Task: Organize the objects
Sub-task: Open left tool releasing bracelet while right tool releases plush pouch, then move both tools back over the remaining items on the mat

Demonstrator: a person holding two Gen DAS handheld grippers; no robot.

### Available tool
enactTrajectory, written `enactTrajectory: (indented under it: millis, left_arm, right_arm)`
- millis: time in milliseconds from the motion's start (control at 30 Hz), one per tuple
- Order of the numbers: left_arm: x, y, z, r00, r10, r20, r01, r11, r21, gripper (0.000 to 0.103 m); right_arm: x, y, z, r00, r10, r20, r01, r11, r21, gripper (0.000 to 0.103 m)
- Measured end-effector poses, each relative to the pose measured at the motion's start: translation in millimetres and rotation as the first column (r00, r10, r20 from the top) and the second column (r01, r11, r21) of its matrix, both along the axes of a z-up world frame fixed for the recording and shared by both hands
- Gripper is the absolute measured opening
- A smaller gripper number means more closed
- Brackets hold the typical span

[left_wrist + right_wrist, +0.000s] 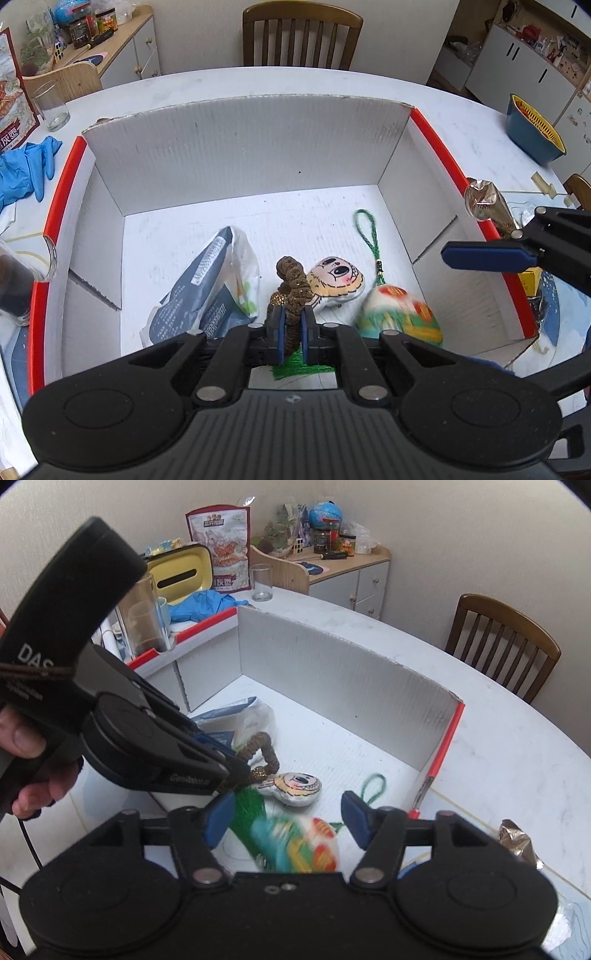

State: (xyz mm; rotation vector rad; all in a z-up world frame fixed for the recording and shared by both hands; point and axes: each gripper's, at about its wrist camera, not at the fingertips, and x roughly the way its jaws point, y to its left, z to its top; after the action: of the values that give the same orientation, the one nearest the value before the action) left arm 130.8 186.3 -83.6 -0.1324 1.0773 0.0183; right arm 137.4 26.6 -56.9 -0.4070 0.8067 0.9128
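The white cardboard box (236,147) with red-edged flaps is sitting on the pale round desk (461,110), holding a blue-grey packet (207,288), a cartoon-face pouch (334,280) and a colourful egg ornament (399,314) at its 5 o'clock corner. The left gripper (291,328) is pinching a brown twisted cord (291,288) between its fingers over the box floor. The right gripper (288,819) is hanging with fingers spread, not touching the ornament below. A wooden chair (301,35) is standing at 12 o'clock.

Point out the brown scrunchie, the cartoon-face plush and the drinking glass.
brown scrunchie (291,291), left wrist view, the coil above the pads.
cartoon-face plush (338,275), left wrist view, its face.
drinking glass (261,581), right wrist view, its side wall.
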Motion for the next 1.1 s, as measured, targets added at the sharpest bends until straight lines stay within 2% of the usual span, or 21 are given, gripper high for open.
enactTrajectory:
  millis: [267,467,600,733,800,1100]
  left_arm:
    - [-8,-2,7,1.000,0.017,0.022,-0.017,1.000,0.011,0.015]
    - [-16,-10,19,0.998,0.018,0.062,-0.020,0.999,0.038,0.036]
    - [-23,-18,32,0.994,0.017,0.110,-0.023,0.998,0.055,0.062]
    - [-28,-29,45,0.990,0.013,0.143,-0.021,0.998,0.056,0.065]
    - [-30,-36,51,0.987,0.013,0.161,-0.022,0.998,0.051,0.073]
    - [-35,-70,71,0.975,0.020,0.220,-0.030,0.999,0.038,0.081]
  right_arm:
    - [-5,-12,9,1.000,-0.020,-0.004,0.020,0.999,0.037,0.067]
    - [-10,-27,21,0.999,-0.048,0.005,0.047,0.996,0.069,0.068]
    - [-12,-42,28,0.997,-0.082,0.009,0.081,0.992,0.095,0.072]
    - [-14,-62,37,0.993,-0.119,0.006,0.117,0.985,0.130,0.076]
    - [-16,-73,42,0.991,-0.131,0.008,0.129,0.981,0.148,0.080]
    - [-17,-120,57,0.980,-0.199,0.016,0.192,0.960,0.205,0.095]
